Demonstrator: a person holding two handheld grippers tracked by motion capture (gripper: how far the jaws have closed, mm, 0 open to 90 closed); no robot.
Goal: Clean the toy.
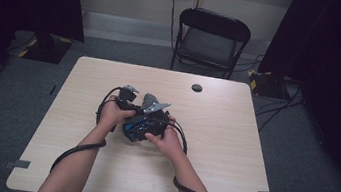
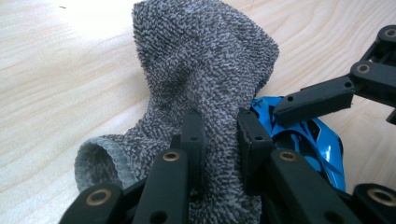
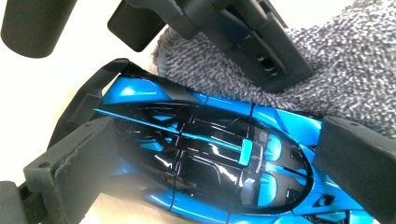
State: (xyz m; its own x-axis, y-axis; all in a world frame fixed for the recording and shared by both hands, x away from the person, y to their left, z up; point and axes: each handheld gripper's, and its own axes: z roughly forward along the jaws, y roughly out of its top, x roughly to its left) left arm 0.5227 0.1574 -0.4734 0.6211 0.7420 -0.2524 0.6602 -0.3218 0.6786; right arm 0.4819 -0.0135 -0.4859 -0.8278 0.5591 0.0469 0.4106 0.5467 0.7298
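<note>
A grey terry sock (image 2: 201, 70) lies on the table with its open cuff toward the lower left of the left gripper view. My left gripper (image 2: 219, 140) is shut on a fold of the sock's fabric. A blue and black toy car (image 3: 201, 154) sits right beside the sock, touching it. My right gripper (image 3: 210, 163) is shut on the car, one jaw at each end. In the high view both hands meet at the table's middle, with the car (image 1: 131, 131) between them. The left gripper (image 1: 128, 97) sits left of the right gripper (image 1: 147, 120).
The light wooden table (image 1: 228, 175) has a small dark round spot (image 1: 197, 87) near its far edge. A black folding chair (image 1: 212, 38) stands beyond the table. Cables trail from both grippers toward the table's near edge.
</note>
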